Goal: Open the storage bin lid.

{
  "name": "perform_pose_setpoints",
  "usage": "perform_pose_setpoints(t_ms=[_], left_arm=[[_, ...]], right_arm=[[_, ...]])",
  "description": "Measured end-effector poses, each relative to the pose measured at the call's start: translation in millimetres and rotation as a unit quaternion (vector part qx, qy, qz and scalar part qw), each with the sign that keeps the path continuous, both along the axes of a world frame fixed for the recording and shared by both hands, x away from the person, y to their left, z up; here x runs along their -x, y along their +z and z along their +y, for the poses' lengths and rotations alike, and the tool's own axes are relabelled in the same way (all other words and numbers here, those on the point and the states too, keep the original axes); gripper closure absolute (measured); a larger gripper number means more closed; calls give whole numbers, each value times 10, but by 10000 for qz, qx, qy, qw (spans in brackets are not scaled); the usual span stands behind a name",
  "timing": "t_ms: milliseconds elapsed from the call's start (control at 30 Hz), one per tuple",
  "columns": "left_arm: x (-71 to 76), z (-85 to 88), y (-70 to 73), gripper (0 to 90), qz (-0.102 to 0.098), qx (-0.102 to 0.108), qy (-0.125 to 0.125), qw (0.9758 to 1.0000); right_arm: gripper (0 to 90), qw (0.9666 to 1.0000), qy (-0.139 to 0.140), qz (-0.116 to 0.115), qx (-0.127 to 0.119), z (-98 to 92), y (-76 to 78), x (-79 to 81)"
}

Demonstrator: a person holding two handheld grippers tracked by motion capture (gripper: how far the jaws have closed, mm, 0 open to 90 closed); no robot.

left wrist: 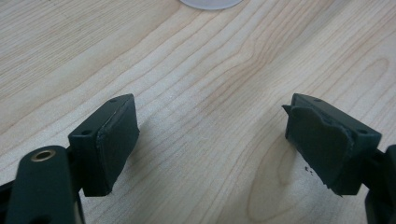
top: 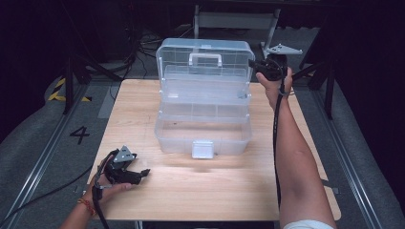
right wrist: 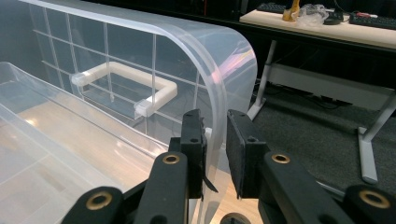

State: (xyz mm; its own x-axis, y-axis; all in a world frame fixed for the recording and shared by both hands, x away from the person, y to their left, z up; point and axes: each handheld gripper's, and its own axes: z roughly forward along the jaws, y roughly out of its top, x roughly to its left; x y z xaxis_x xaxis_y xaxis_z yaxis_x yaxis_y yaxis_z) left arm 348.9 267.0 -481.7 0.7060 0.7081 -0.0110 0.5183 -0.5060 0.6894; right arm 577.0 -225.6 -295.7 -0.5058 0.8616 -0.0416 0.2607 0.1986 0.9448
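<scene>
**Clear box stands open on the desk**

The clear box (top: pixel 203 129) sits mid-desk (top: pixel 143 191), lid (top: pixel 205 59) up; its tub and tray look bare; the right hand-held gripper (right wrist: pixel 215 149) pinches the lid's side edge; the left hand-held gripper (left wrist: pixel 212 140) rests wide open, holding nothing, near the front-left corner.

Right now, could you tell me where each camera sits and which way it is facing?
High view: above the person's side, looking down on the wooden table, open clear toolbox, both forearms.
Left gripper view: on the left gripper, facing bare tabletop, jaws wide apart.
Right gripper view: on the right gripper, jaws pinching the lid edge.
Shared: high and right gripper views show the white handle.
</scene>
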Motion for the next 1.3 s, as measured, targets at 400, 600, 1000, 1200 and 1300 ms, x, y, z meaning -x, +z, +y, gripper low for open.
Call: perform_pose_setpoints(t_ms=[400,600,1000,1200,1300], left_arm=[[-11,6,6,172,55,-14,-58,10000],[-11,6,6,172,58,-11,-59,10000],[-4,3,1,172,44,15,-16,10000],[-7,8,0,173,46,24,-59,10000],[-8,9,0,173,43,21,-69,10000]], right_arm=[[783,9999,-66,89,-39,13,-13,-98],[784,9999,-87,128,-23,17,-18,-149],[785,9996,-143,240,-29,29,-34,-243],[785,9995,-177,270,4,39,-49,-300],[784,9994,-169,300,26,44,-47,-326]])
